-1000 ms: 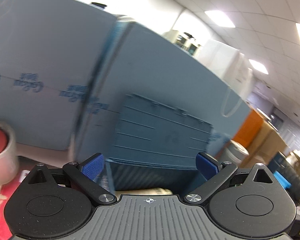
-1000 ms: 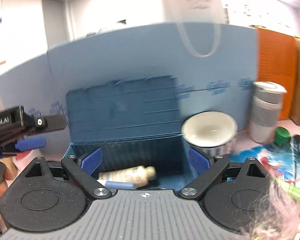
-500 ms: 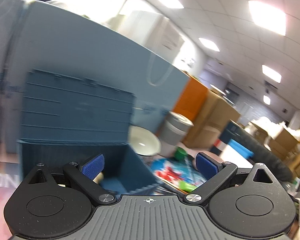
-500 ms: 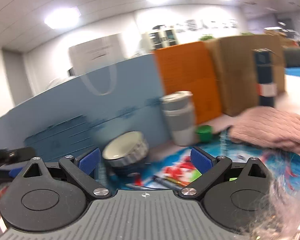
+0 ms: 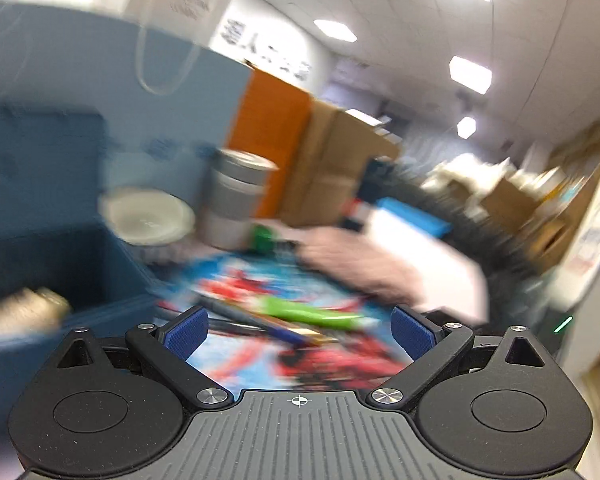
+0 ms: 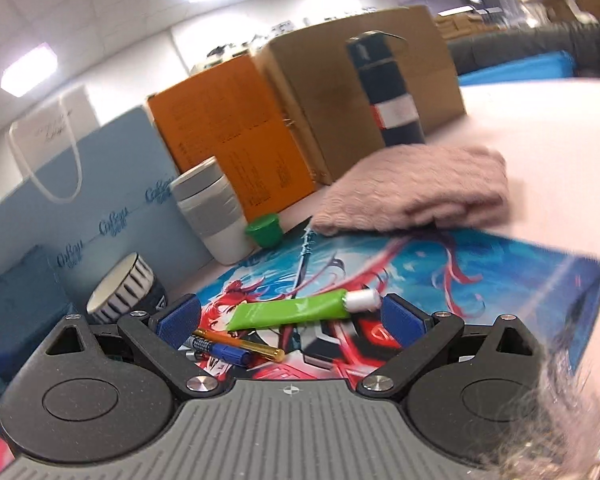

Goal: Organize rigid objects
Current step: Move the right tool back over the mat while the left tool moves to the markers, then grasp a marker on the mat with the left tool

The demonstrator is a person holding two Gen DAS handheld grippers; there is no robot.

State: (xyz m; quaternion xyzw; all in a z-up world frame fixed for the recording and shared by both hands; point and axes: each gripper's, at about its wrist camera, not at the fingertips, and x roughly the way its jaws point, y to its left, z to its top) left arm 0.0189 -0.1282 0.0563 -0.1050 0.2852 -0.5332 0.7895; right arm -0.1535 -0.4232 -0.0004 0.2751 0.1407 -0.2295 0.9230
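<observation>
A green tube (image 6: 292, 310) with a white cap lies on a colourful printed mat (image 6: 480, 272), just ahead of my right gripper (image 6: 290, 320), which is open and empty. Pens (image 6: 236, 347) lie near its left finger. In the blurred left wrist view the same green tube (image 5: 308, 312) and pens (image 5: 260, 326) lie ahead of my left gripper (image 5: 298, 330), also open and empty. A blue storage box (image 5: 48, 264) stands at the left with a pale bottle (image 5: 20, 312) inside.
A striped bowl (image 6: 120, 296), a grey-and-white lidded cup (image 6: 212, 212) and a small green cap (image 6: 264, 230) stand behind the mat. A pink knitted cloth (image 6: 416, 196), a dark flask (image 6: 384, 92), an orange box (image 6: 228, 128), a cardboard box (image 6: 340, 80) and a blue bag (image 6: 60, 208) stand further back.
Both views have swung right, away from the blue box toward the mat. The tube and pens now lie in front of both grippers. Both stay open.
</observation>
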